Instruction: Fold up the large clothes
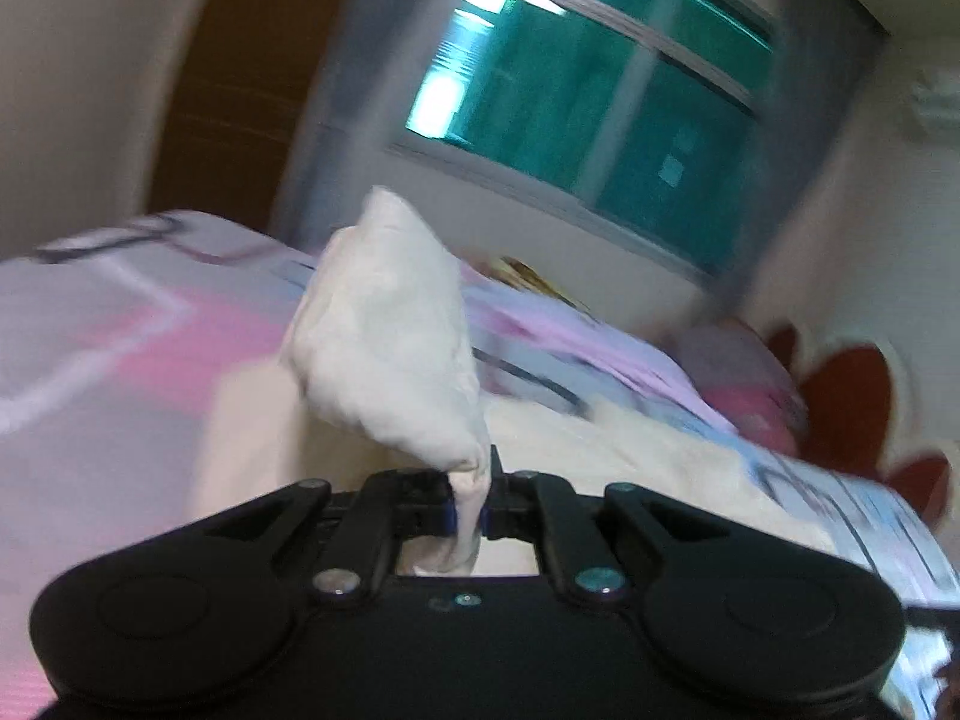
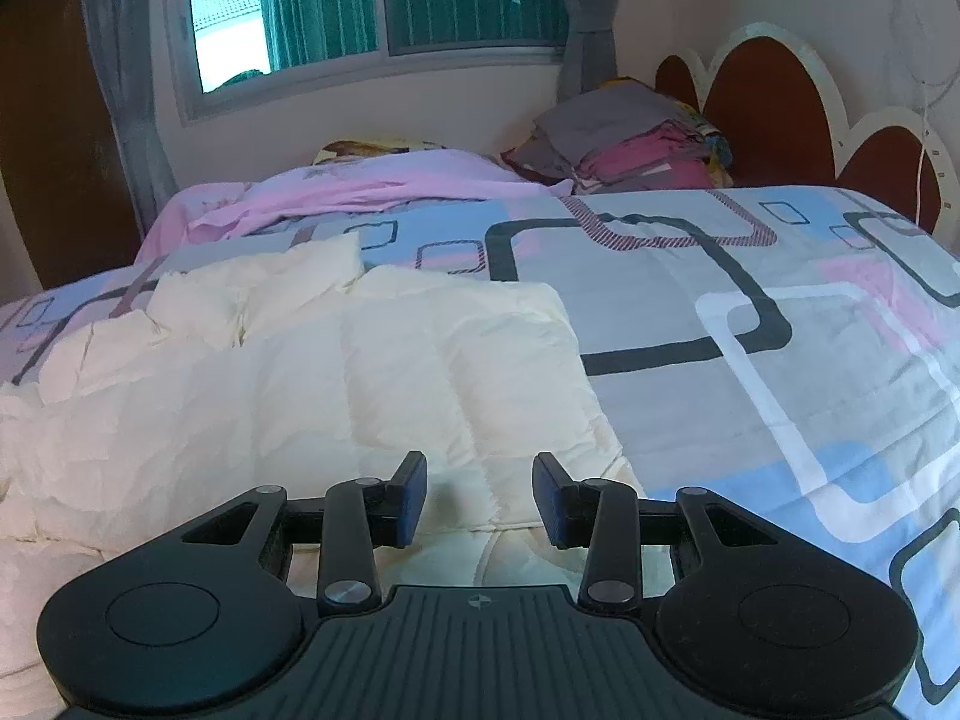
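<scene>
A large cream quilted garment (image 2: 300,372) lies spread across the left half of the bed. In the left wrist view a corner of that cream garment (image 1: 390,330) stands lifted in a puffy fold, and my left gripper (image 1: 471,498) is shut on it, with cloth bunched between the pads. This view is smeared by motion. My right gripper (image 2: 480,495) hovers over the near edge of the garment with its jaws partly apart. Nothing is pinched between its blue pads (image 2: 414,492).
The bed carries a patterned bedspread (image 2: 750,312) in grey, blue and pink. A pink cloth (image 2: 372,192) lies crumpled at the far side, and a pile of folded clothes (image 2: 630,144) sits by the red headboard (image 2: 774,114). A window (image 2: 360,0) with grey curtains is behind.
</scene>
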Motion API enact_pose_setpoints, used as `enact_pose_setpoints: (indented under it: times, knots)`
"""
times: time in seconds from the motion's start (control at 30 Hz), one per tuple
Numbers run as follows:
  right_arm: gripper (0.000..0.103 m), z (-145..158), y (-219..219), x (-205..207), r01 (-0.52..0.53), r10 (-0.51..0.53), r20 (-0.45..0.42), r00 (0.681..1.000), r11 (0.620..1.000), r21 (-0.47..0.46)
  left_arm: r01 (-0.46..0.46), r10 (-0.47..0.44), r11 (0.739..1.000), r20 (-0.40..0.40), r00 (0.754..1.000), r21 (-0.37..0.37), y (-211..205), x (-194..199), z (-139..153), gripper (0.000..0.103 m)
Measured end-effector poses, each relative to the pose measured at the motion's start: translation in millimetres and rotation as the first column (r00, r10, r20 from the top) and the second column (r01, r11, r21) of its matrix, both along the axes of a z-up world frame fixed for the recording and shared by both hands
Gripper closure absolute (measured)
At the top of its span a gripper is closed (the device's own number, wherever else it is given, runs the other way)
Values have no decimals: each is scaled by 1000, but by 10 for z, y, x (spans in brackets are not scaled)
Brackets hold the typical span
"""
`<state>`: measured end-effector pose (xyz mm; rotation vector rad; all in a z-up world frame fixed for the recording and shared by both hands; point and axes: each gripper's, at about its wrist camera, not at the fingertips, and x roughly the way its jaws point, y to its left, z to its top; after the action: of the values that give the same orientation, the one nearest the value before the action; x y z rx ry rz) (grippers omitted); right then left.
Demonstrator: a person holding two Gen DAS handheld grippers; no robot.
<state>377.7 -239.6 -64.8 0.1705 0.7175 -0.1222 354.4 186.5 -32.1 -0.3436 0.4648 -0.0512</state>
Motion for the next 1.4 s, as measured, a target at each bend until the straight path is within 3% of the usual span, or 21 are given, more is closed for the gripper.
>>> enact_pose_setpoints:
  times: [0.27, 0.37, 0.47, 0.67, 0.73, 0.77, 0.8, 0.83, 0.87, 0.9, 0.93, 1.0, 1.07, 1.13, 1.23, 1.4]
  knots:
    - [63, 73, -275, -110, 34, -34, 22, 999, 999, 35, 278, -277, 960, -63, 959, 16, -1308, 523, -142, 97]
    - [63, 69, -416, -160, 49, -50, 21, 999, 998, 48, 328, -324, 944, -110, 939, 18, -1633, 684, -283, 97]
    - [63, 56, -574, -210, 73, -74, 14, 997, 995, 63, 376, -369, 927, -138, 919, 22, -1962, 551, -405, 97]
    - [63, 53, -838, -288, 117, -118, 6, 993, 989, 91, 463, -453, 886, -183, 872, 9, -2244, 602, -570, 96]
    - [63, 54, -915, -293, 133, -134, 0, 991, 984, 115, 497, -488, 868, -197, 850, -7, -2410, 587, -601, 92]
    - [54, 55, -939, -292, 142, -143, -4, 990, 982, 123, 515, -507, 857, -203, 837, -19, -2475, 600, -624, 74]
    - [36, 63, -960, -294, 157, -158, -4, 988, 979, 128, 534, -530, 845, -199, 825, -35, -2539, 600, -639, 50]
    - [2, 80, -980, -309, 171, -174, 13, 985, 977, 131, 544, -540, 838, -191, 820, -38, -2593, 575, -638, 37]
    - [0, 113, -979, -336, 164, -172, 46, 984, 977, 135, 543, -538, 839, -182, 823, -23, -2627, 536, -613, 18]
    - [0, 139, -971, -329, 144, -153, 56, 987, 980, 140, 537, -529, 844, -162, 833, 8, -2622, 467, -553, 17]
    - [0, 155, -957, -315, 122, -132, 58, 989, 981, 149, 530, -520, 847, -140, 842, 38, -2586, 400, -490, 17]
    - [0, 189, -900, -280, 74, -89, 77, 993, 980, 184, 504, -496, 862, -121, 860, 46, -2388, 314, -382, 29]
    - [3, 198, -824, -227, 39, -61, 88, 994, 973, 226, 435, -429, 900, -106, 897, 39, -2040, 249, -303, 39]
    - [8, 188, -749, -149, 6, -33, 88, 996, 958, 285, 350, -343, 934, -93, 935, 70, -1658, 185, -237, 40]
    - [8, 180, -583, -40, -39, 9, 89, 996, 939, 342, 237, -228, 965, -86, 970, 110, -1102, 122, -199, 40]
    - [8, -81, -295, 262, -73, 87, -23, 996, 934, 349, 139, -122, 984, -141, 983, 115, -519, 202, -341, 42]
